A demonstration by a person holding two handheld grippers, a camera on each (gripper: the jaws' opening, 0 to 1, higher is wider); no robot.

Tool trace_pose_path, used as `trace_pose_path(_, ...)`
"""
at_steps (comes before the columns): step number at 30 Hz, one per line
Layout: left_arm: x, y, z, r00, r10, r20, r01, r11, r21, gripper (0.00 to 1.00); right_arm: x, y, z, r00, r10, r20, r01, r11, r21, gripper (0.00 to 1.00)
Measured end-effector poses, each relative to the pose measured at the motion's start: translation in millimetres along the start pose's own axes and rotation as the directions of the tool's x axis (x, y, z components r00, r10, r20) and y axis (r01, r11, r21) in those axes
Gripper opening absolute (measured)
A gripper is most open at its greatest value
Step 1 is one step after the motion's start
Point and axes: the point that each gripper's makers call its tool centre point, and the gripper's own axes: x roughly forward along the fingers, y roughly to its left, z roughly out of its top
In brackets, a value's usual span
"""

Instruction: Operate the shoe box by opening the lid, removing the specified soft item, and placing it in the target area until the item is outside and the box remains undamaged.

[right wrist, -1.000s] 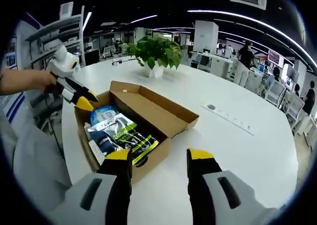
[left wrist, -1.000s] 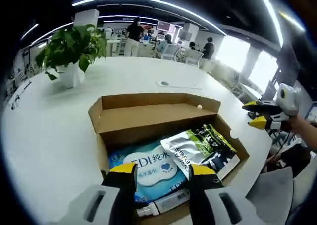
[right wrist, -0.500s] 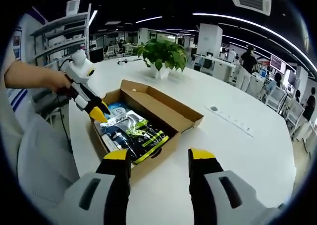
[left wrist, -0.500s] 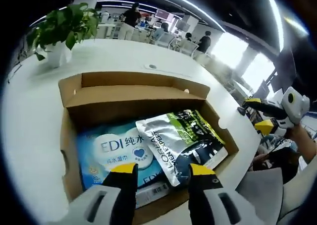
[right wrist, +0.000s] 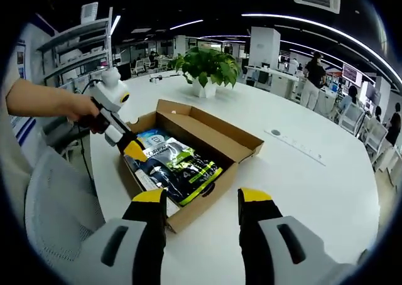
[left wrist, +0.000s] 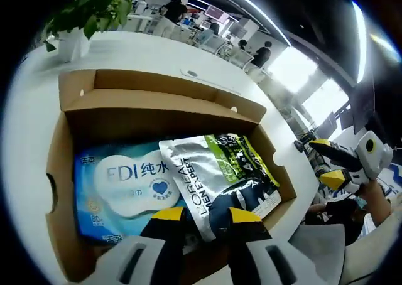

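Cardboard shoe box (left wrist: 157,112) lay open under my left gripper (left wrist: 198,213) in the left gripper view, its lid folded back toward a potted plant (left wrist: 81,15) on the white table (left wrist: 25,103). Inside lay a blue wipes pack (left wrist: 125,184) and, partly over it, a silver, black and green pouch (left wrist: 226,178). My left jaws stood apart just above the pouch's near edge, holding nothing. My right gripper (left wrist: 330,162) showed off the box's right side, also parted.

From the right gripper view, my right gripper (right wrist: 202,197) was spread over bare table, just beside the box (right wrist: 188,153). My left gripper (right wrist: 133,148) dipped into the box's near end by the pouch (right wrist: 179,169).
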Motion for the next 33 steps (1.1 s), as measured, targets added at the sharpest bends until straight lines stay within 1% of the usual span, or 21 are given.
trace_pose_path(1,1,0.2,0.5,1.000,0.003,0.002,-0.003,1.000,0.002,0.22,0,0,-0.5,1.000,0.001,-0.001,-0.001,1.000,0.002,0.42)
trace_pose_path(3,1,1.3,0.4,1.000,0.006,-0.002,-0.006,1.000,0.003,0.14,2,1,-1.6,1.000,0.004,-0.003,-0.004,1.000,0.006,0.42)
trace_pose_path(5,1,0.5,1.3,1.000,0.000,0.002,0.000,1.000,-0.012,0.10,4,3,-2.1,1.000,0.010,-0.005,-0.010,1.000,0.011,0.42)
trace_pose_path(7,2,-0.1,1.3,1.000,-0.001,0.006,0.001,1.000,0.005,0.04,7,5,-3.8,1.000,0.017,-0.011,-0.017,1.000,0.014,0.42)
trace_pose_path(13,0,-1.7,0.8,1.000,-0.009,0.015,0.009,1.000,0.006,0.01,16,10,-7.5,0.999,0.032,-0.031,-0.031,0.999,0.031,0.41)
trace_pose_path(18,-8,4.2,0.8,1.000,0.012,0.021,-0.013,0.999,0.030,0.00,25,16,-10.3,0.998,0.049,-0.048,-0.046,0.997,0.054,0.39)
trace_pose_path(21,-14,10.0,1.2,0.999,0.028,0.028,-0.029,0.999,0.029,0.00,33,22,-10.8,0.996,0.067,-0.056,-0.063,0.996,0.063,0.40)
trace_pose_path(24,-21,15.6,0.6,0.999,0.040,0.035,-0.041,0.999,0.029,0.00,39,26,-7.5,0.996,0.076,-0.035,-0.074,0.995,0.062,0.41)
trace_pose_path(27,-27,23.4,-1.0,0.997,0.065,0.036,-0.066,0.997,0.029,0.00,48,33,-7.9,0.994,0.101,-0.044,-0.098,0.993,0.071,0.39)
trace_pose_path(31,-32,28.5,-0.4,0.996,0.079,0.044,-0.080,0.996,0.028,0.00,59,41,-8.8,0.990,0.123,-0.064,-0.118,0.991,0.070,0.36)
trace_pose_path(33,-34,31.0,-0.2,0.995,0.088,0.046,-0.089,0.995,0.035,0.00,64,48,-11.4,0.985,0.149,-0.090,-0.140,0.985,0.096,0.30)
